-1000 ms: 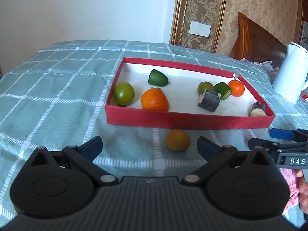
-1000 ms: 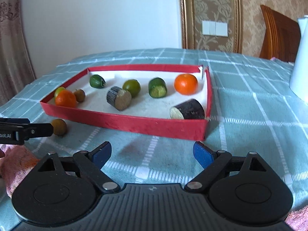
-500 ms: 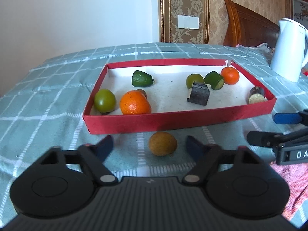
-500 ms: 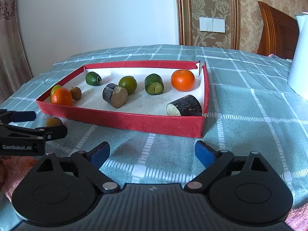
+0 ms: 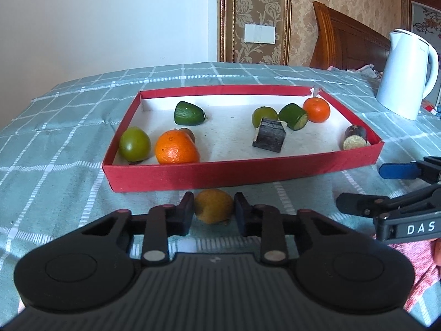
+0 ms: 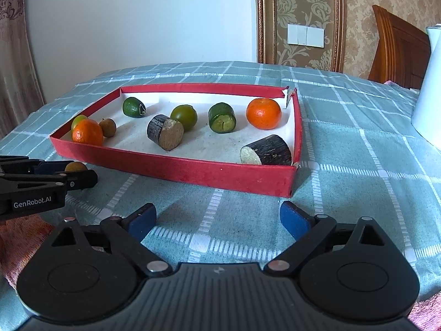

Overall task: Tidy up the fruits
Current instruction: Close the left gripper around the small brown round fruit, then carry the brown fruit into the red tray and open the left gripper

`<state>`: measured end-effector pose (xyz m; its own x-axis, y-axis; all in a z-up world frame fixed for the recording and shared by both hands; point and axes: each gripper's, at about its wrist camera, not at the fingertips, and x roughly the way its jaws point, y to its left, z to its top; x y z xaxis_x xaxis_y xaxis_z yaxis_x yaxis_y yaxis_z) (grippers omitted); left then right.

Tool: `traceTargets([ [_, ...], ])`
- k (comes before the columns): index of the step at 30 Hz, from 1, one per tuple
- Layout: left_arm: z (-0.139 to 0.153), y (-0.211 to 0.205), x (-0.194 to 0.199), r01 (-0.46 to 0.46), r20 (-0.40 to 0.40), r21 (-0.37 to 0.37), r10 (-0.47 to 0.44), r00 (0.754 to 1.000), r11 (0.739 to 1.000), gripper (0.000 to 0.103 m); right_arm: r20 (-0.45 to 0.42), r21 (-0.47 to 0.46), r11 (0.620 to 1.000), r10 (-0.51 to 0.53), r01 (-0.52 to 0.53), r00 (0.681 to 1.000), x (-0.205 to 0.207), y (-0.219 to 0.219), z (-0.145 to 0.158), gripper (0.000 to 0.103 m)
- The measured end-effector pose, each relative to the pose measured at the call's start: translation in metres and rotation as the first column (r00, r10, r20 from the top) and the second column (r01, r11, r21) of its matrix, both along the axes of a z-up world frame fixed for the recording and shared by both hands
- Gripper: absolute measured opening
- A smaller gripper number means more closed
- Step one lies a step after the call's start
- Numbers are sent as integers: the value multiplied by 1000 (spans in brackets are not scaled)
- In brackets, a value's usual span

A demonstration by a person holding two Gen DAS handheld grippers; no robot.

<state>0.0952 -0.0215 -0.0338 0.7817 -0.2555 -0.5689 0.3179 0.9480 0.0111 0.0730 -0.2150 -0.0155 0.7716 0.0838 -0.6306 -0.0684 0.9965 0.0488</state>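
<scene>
White kettle (image 5: 406, 74) on checked tablecloth (image 5: 55, 127); wall switch (image 5: 259, 34) behind.

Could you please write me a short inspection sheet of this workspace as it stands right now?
Surface: checked cloth covers the table.
Job's things: red tray holds oranges, green fruits and dark cut pieces; one brown fruit lies on the cloth before it.
Clutter: white kettle to the right.
Grippers: left claw closed around the brown fruit; right claw open, empty.
Cables: nothing seen.
Surroundings: wooden chair, wall switch.
</scene>
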Motion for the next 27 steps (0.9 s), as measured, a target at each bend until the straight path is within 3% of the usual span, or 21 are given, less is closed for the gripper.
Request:
traceTargets([
  [13,26,-3,-11,19,72,-22,-17,997,1000,28,-6,-20,1000,4,-4,1000,1,2,0,98],
  [27,33,-23,44,-26,77,-26,28,997,999,28,-8,-31,999,5,-6,1000,2,4,-1,98],
])
